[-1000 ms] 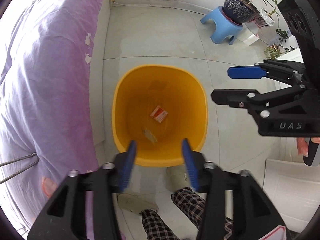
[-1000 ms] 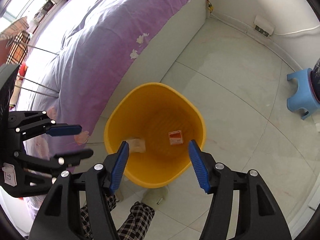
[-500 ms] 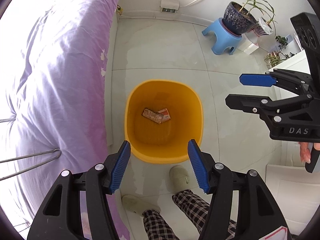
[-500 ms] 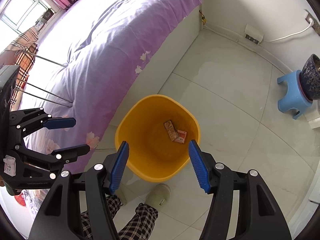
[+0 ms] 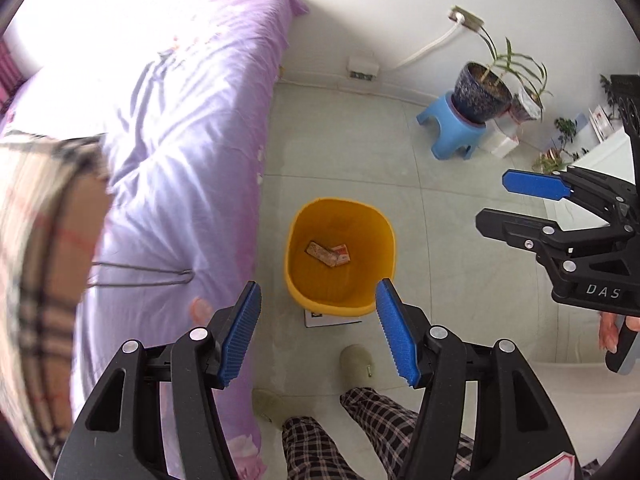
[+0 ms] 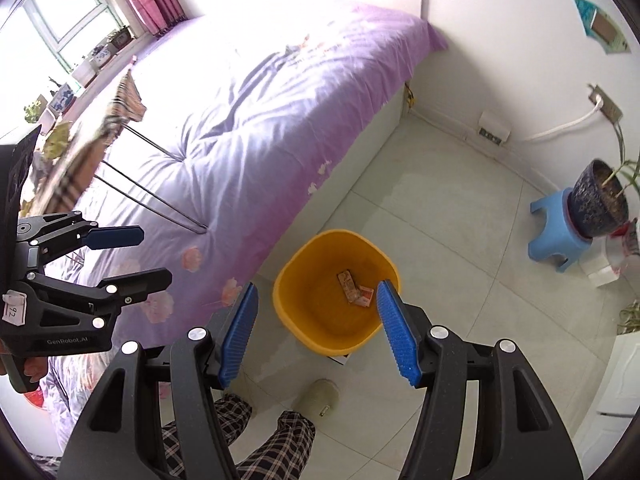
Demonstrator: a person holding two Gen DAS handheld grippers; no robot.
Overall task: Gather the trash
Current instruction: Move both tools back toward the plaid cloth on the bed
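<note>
A yellow bin (image 5: 376,248) stands on the tiled floor beside the bed; it also shows in the right wrist view (image 6: 316,320). Two small pieces of trash (image 5: 328,254) lie on its bottom, also seen in the right wrist view (image 6: 354,292). My left gripper (image 5: 320,328) is open and empty, held high above the bin's near rim. My right gripper (image 6: 316,334) is open and empty, also high above the bin. Each gripper shows in the other's view: the right one (image 5: 516,204) at the right, the left one (image 6: 144,254) at the left.
A bed with a purple cover (image 5: 184,152) runs along the left. A blue stool (image 5: 448,128) carries a dark plant pot (image 5: 482,94) at the back right. A plaid cloth on a wire rack (image 5: 44,248) is at the far left. The person's legs and slippers (image 5: 354,360) are below.
Both grippers have risen well away from the bin, which looks smaller now. The loose piece of trash has settled on the bin's bottom beside the red-and-white one.
</note>
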